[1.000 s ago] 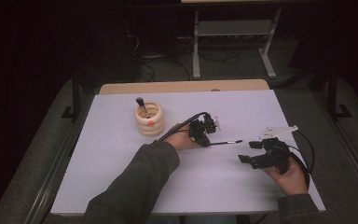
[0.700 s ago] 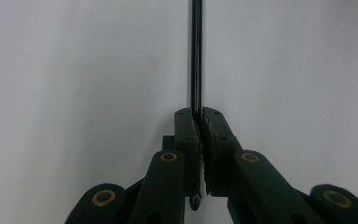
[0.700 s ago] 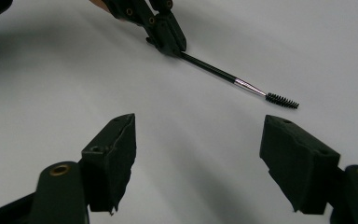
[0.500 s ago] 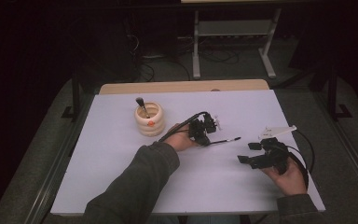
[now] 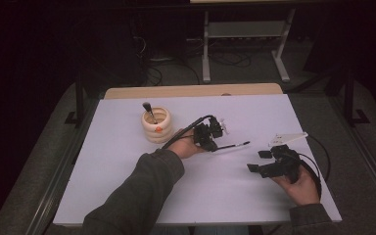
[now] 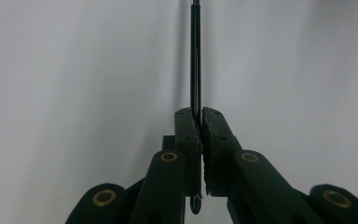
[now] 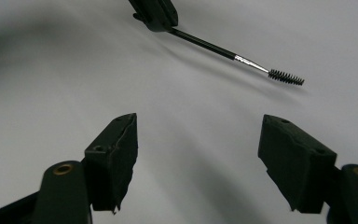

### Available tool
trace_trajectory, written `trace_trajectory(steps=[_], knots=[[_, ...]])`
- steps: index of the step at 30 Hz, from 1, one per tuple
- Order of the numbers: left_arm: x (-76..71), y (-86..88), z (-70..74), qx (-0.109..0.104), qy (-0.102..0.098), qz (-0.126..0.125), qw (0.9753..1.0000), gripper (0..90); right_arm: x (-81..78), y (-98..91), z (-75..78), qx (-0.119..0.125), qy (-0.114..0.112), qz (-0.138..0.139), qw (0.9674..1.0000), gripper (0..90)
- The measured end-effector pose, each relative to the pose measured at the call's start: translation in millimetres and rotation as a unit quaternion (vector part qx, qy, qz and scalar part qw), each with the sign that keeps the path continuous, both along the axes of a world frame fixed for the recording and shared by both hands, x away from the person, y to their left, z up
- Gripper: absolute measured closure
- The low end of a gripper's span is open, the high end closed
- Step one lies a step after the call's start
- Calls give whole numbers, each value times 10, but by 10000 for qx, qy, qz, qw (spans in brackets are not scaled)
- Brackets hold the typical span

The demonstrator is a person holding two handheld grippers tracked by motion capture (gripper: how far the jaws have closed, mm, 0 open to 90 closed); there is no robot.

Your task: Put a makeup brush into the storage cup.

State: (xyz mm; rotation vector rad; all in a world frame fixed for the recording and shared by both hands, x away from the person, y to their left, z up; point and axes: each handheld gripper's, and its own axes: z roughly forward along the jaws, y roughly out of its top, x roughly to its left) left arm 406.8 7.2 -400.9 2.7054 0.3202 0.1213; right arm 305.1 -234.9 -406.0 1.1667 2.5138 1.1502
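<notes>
1. Black jaws of the left gripper (image 6: 200, 128) are clamped on the thin handle of a spoolie brush (image 7: 242, 59), held low over the white table (image 5: 127, 196) near its middle, bristle end pointing right.
2. Right gripper (image 7: 198, 154) hovers near the table's right edge with its jaws wide apart and nothing between them.
3. At the far left stands a cream ringed holder (image 5: 156, 125) with another tool (image 5: 149, 110) in it.
4. Judging by this, the brush is lifted and in transit; the next move likely calls for carrying it left to the holder and tipping it upright, handle kept firmly pinched.
</notes>
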Motion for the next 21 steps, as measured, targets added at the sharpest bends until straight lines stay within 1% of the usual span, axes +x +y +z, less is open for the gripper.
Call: trace_trajectory(steps=[2, 7, 9, 12, 13, 14, 15, 16, 17, 18, 19, 20, 21], knots=[[-7, 51, 28, -103, 1, 35, 9999, 861, -1, 8, -2, 10, 6, 21, 10000, 271], [-48, 211, 116, -287, -25, 134, 9995, 861, -14, 74, 39, 261, 26, 139, 9996, 261], [-73, 285, 158, -372, -66, 149, 9992, 861, -18, 125, 56, 272, -6, 214, 9994, 259], [-122, 403, 221, -479, -115, 167, 9986, 862, -15, 209, 69, 312, 22, 311, 9990, 255], [-137, 445, 243, -502, -123, 163, 9985, 862, -11, 250, 75, 354, 66, 332, 9988, 252], [-159, 481, 259, -574, -113, 218, 9980, 862, 6, 278, 74, 382, 73, 394, 9985, 244], [-174, 523, 283, -604, -161, 218, 9978, 862, 16, 314, 79, 384, 133, 382, 9984, 239], [-191, 566, 309, -645, -167, 228, 9975, 862, 31, 343, 80, 354, 146, 417, 9984, 220], [-203, 626, 348, -671, -220, 182, 9973, 861, 43, 371, 83, 339, 178, 465, 9982, 200], [-219, 657, 362, -744, -233, 233, 9967, 862, 54, 399, 90, 358, 229, 469, 9980, 205], [-228, 692, 383, -751, -248, 233, 9966, 862, 65, 414, 92, 404, 255, 467, 9978, 202], [-254, 742, 403, -859, -258, 306, 9955, 862, 78, 427, 94, 448, 298, 489, 9974, 194], [-265, 787, 425, -883, -281, 298, 9953, 861, 103, 448, 102, 528, 359, 498, 9967, 191]])
